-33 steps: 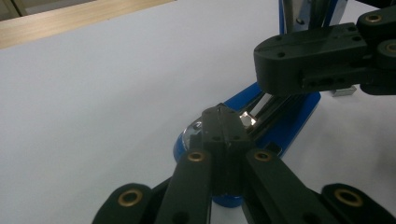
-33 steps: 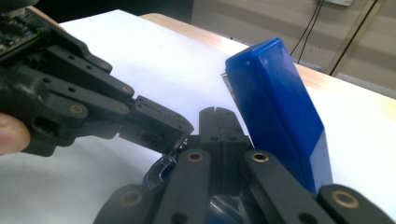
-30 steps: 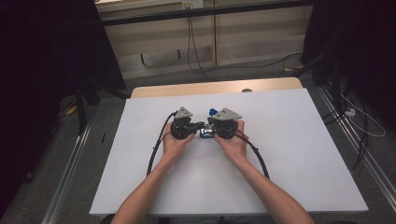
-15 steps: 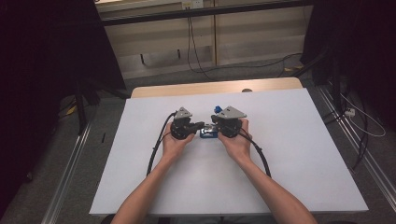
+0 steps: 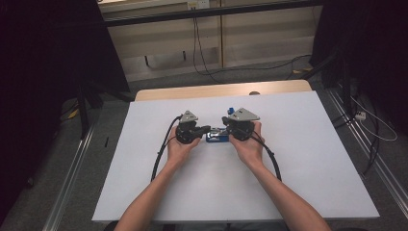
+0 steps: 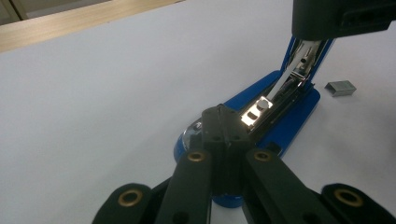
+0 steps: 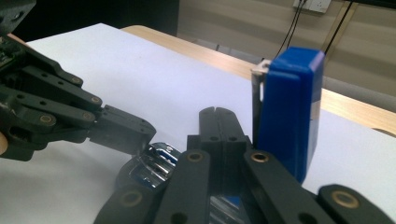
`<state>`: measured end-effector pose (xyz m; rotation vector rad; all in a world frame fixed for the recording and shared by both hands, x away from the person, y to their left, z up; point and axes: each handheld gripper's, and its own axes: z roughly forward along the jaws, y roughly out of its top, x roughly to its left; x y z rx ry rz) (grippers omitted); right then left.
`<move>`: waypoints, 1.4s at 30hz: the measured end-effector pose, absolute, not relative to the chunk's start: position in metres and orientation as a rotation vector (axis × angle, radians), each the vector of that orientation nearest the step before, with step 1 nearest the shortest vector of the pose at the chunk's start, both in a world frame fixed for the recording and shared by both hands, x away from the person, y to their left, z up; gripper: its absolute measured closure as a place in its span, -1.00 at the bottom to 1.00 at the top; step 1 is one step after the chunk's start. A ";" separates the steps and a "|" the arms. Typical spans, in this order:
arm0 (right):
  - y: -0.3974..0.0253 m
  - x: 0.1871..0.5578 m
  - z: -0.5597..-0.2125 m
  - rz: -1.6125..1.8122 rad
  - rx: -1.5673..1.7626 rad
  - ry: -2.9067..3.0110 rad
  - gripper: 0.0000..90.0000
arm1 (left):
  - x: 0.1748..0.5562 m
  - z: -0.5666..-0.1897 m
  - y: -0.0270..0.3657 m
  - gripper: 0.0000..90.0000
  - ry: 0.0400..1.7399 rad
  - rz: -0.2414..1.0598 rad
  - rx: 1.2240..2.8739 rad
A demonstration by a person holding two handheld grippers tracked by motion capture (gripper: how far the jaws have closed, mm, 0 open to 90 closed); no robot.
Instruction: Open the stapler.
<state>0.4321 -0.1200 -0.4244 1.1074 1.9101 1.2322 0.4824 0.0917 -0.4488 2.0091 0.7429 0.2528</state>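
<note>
A blue stapler [image 5: 217, 137] lies at the middle of the white table [image 5: 298, 159], opened up. Its blue cover [image 7: 287, 116] stands upright and its metal magazine [image 6: 261, 105] is bare. My left gripper [image 5: 206, 129] is shut with nothing between the jaws, and its tip [image 6: 222, 122] rests on the magazine's front end. My right gripper [image 7: 217, 116] is shut too, empty, just left of the raised cover [image 5: 232, 110] and close against it. The right gripper view has the left gripper [image 7: 133, 133] touching the shiny magazine [image 7: 156, 161].
A small strip of staples [image 6: 340, 87] lies on the table beside the stapler's base. The table's wooden far edge [image 5: 216, 90] runs behind the hands. Cables [image 5: 161, 154] trail from both grippers toward the person. The floor has rails [image 5: 72, 187] on both sides.
My right gripper has shifted a little to the right, and the blue cover has swung that way with it. The left gripper has stayed on the stapler.
</note>
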 end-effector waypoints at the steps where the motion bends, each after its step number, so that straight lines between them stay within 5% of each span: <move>1: -0.121 0.432 -0.423 1.232 1.107 1.906 1.00 | 0.482 -0.449 0.092 1.00 0.743 0.252 2.009; 42: -0.165 0.426 -0.426 1.219 1.172 1.882 1.00 | 0.482 -0.449 0.092 1.00 0.746 0.248 2.004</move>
